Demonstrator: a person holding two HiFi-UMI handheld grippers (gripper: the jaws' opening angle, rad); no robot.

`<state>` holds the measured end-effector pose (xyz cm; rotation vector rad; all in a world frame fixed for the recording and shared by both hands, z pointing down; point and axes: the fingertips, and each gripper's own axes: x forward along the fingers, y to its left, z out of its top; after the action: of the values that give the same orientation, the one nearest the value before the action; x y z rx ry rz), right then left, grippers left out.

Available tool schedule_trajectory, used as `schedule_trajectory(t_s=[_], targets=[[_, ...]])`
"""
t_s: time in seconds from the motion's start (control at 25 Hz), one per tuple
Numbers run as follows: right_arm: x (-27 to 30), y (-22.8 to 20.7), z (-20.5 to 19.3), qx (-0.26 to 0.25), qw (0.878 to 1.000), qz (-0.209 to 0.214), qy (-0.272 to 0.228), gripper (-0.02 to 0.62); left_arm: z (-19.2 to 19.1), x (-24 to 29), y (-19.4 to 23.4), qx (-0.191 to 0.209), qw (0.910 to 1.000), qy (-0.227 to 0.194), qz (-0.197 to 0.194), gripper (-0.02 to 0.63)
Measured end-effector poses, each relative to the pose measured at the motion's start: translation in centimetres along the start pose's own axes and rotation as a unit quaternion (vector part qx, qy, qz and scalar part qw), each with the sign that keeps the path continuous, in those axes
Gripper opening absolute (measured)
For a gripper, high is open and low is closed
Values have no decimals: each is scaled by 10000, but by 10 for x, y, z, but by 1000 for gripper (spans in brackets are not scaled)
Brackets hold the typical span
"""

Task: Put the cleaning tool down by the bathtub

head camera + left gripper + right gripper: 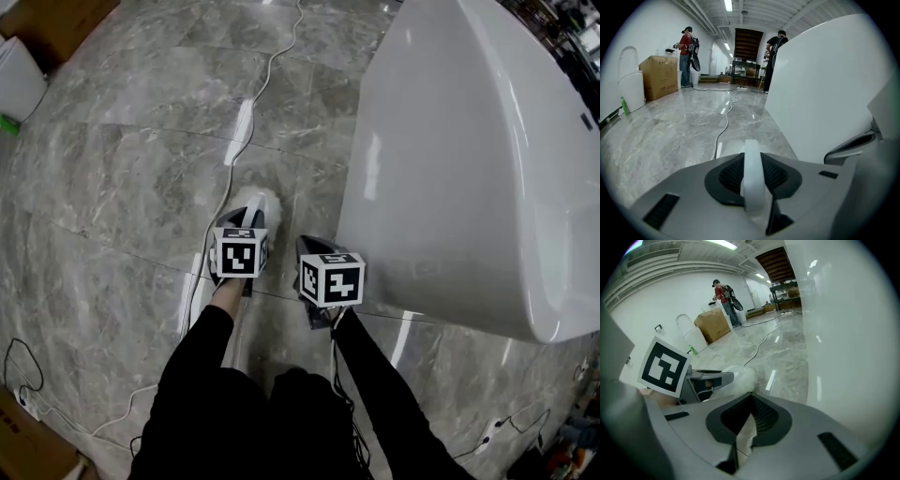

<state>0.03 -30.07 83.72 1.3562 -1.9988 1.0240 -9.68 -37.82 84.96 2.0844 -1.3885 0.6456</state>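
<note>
The cleaning tool has a fluffy white head (253,201) and a white handle (753,174). My left gripper (247,221) is shut on that handle and holds the tool low over the marble floor, just left of the white bathtub (469,159). In the left gripper view the handle runs up between the jaws of the left gripper (753,161), with the tub wall (825,89) close on the right. My right gripper (315,249) hovers beside the tub's base, its jaws shut on nothing. The right gripper view shows the right gripper (749,422), the fluffy head (739,376) and the tub (843,333).
A white cable (246,122) snakes across the floor past the left gripper. A cardboard box (56,23) and a white fixture (14,80) stand at the far left. A power strip (492,433) lies at the lower right. Two people (686,49) stand far off.
</note>
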Motion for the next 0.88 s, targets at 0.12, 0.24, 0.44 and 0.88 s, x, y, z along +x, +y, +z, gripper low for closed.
schedule_trajectory(t_s=[0.12, 0.24, 0.44, 0.88], targets=[[3, -1, -3, 17, 10000, 4, -7, 0, -5, 10, 0, 77, 10000, 38, -7, 101], [3, -2, -3, -3, 10000, -19, -2, 0, -8, 21, 0, 46, 10000, 38, -41, 101], [6, -2, -5, 21, 10000, 32, 8, 0, -14, 39, 1, 163, 9998, 62, 63, 101], [10, -3, -15, 38, 9999, 61, 107, 0, -41, 48, 3, 439, 9984, 364, 64, 101]])
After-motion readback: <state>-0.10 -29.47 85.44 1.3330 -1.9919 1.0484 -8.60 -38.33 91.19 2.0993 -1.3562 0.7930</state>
